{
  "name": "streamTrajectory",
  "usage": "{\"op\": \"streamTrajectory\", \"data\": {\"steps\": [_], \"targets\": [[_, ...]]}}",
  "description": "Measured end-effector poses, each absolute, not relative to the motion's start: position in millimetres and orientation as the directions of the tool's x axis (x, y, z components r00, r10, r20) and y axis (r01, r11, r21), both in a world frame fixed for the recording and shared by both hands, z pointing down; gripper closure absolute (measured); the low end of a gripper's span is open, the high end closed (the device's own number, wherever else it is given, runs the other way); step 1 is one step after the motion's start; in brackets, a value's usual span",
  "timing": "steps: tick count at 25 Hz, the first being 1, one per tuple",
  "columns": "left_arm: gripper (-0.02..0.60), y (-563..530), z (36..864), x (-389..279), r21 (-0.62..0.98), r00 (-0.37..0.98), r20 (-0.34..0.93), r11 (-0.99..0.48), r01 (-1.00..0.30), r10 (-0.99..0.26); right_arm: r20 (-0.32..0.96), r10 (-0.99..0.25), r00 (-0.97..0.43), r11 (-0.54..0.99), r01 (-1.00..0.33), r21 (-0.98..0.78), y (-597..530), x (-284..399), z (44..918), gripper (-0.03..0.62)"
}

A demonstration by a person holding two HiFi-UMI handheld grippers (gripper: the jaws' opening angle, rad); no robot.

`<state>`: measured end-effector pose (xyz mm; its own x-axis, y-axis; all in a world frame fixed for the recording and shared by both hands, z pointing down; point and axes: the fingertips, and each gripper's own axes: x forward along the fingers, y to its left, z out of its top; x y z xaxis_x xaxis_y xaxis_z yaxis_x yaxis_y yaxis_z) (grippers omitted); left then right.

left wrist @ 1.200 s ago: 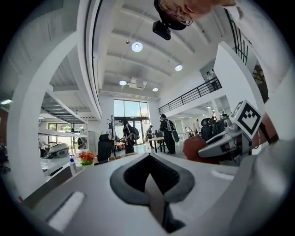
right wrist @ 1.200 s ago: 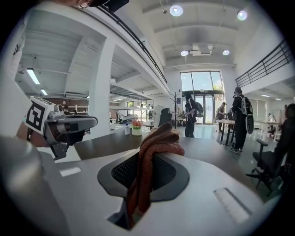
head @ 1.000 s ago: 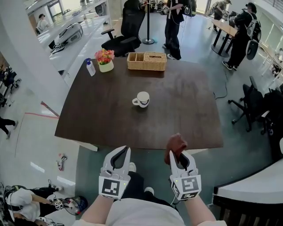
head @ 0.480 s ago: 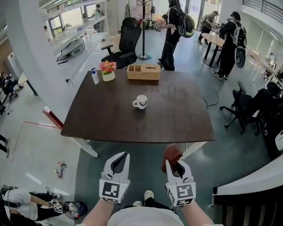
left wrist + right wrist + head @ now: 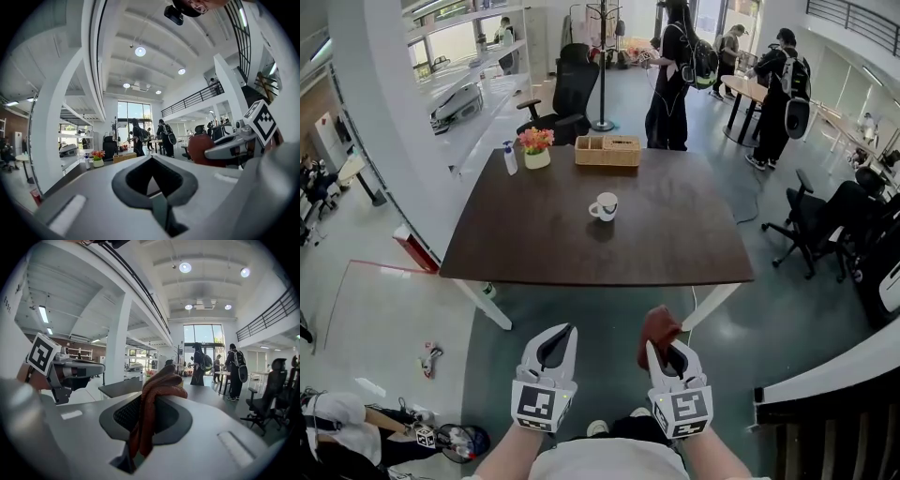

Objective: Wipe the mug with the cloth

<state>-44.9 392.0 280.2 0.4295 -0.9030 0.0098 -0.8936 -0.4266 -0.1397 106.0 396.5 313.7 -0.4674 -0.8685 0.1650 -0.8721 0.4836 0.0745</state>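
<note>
A white mug [image 5: 604, 206] with a dark band stands upright near the middle of the dark brown table [image 5: 544, 248]. Both grippers hang short of the table's near edge, well away from the mug. My right gripper [image 5: 657, 343] [image 5: 151, 401] is shut on a reddish-brown cloth [image 5: 658, 325] [image 5: 157, 385], which bunches above the jaws. Beside it, my left gripper [image 5: 562, 337] [image 5: 152, 161] is shut with nothing in it.
At the table's far edge stand a wicker basket [image 5: 607, 150], a pot of flowers [image 5: 536, 149] and a spray bottle [image 5: 509, 157]. Office chairs [image 5: 572, 89] and several people [image 5: 675, 70] stand beyond the table. Grey floor [image 5: 609, 319] lies between me and the table.
The view has pulled back from the table, so the table and mug sit farther away. Both grippers keep their hold and have shifted slightly lower and closer together.
</note>
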Motion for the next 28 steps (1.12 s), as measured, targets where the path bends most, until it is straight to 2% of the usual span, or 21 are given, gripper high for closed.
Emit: {"op": "streamTrajectory", "data": {"steps": [4,8,16,28], "targets": [[0.581,401,273,-51,-0.132,0.419,-0.007,-0.414,-0.900,-0.908,0.159,-0.869,-0.468,0.484,-0.871,0.083,406,104,308,0.516],[0.581,400,265,-59,-0.058,0.389,-0.035,-0.387,-0.920,-0.921,0.144,-0.870,-0.472,0.487,-0.869,0.094,409,105,302,0.516],[0.581,413,258,-52,-0.154,0.411,-0.049,-0.400,-0.904,-0.910,0.131,-0.881,-0.454,0.467,-0.880,0.094,418,112,298,0.516],[0.581,418,265,-71,-0.123,0.412,-0.039,-0.405,-0.906,-0.910,0.130,-0.879,-0.459,0.472,-0.876,0.097,424,95,299,0.516]]}}
